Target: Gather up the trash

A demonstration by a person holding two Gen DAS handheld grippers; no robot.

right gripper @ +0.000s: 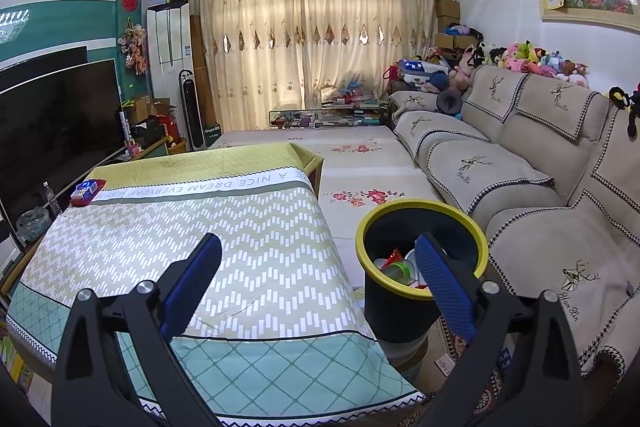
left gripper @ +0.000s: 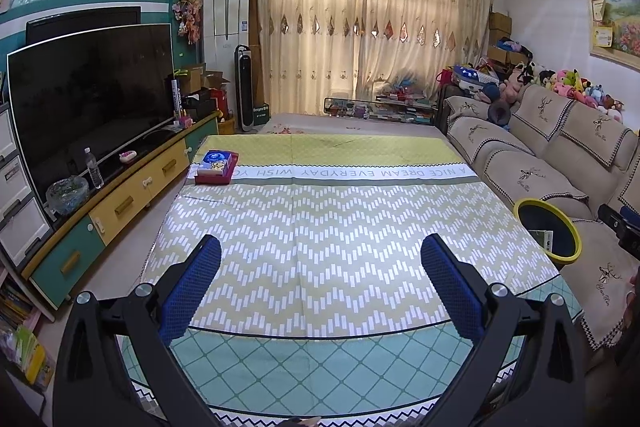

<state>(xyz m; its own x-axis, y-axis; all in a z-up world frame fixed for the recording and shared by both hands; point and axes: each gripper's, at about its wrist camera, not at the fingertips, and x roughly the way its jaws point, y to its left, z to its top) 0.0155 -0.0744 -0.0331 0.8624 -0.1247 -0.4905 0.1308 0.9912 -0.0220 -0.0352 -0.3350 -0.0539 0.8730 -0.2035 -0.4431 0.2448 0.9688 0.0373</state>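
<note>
Yellow-rimmed round black plastic bin (right gripper: 420,291) beside cloth-covered table (right gripper: 200,247), near beige sofa (right gripper: 560,227); holds red, green and white wrappers (right gripper: 394,263). Red tray (left gripper: 216,171) at far table corner, carrying blue tissue pack (left gripper: 216,159). Left gripper (left gripper: 320,283) spread wide, empty, over cloth. Right gripper (right gripper: 318,279) spread wide, empty, one finger (right gripper: 444,287) over bin mouth.

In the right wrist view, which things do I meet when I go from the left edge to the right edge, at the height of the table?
Television → water bottle → red tray → covered table → trash bin → sofa.
</note>
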